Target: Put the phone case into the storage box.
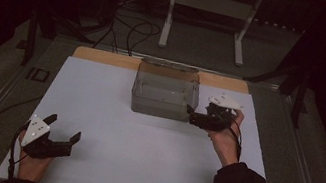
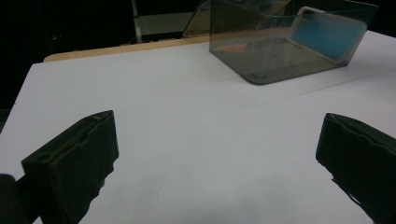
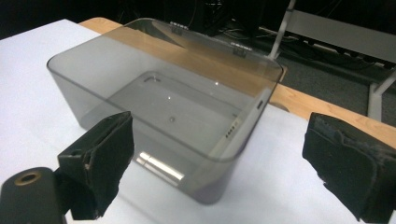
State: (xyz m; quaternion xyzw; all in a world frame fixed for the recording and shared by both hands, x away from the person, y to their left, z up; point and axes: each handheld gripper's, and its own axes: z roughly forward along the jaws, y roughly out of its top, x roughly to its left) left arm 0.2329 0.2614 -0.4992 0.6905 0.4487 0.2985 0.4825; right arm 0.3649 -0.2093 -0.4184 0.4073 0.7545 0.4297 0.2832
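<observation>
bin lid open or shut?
Open. In the right gripper view the clear bin has no cover over its top, and its hinged lid hangs back behind the rear rim. The right tool faces the near corner, jaws spread.

Smoky grey see-through box (image 1: 165,94), white table sheet (image 1: 109,127), black tongs (image 1: 59,142), blue phone (image 2: 327,35)

Clear smoky plastic box (image 1: 166,92), lid open, upright, far centre of white table (image 1: 115,149)
</observation>
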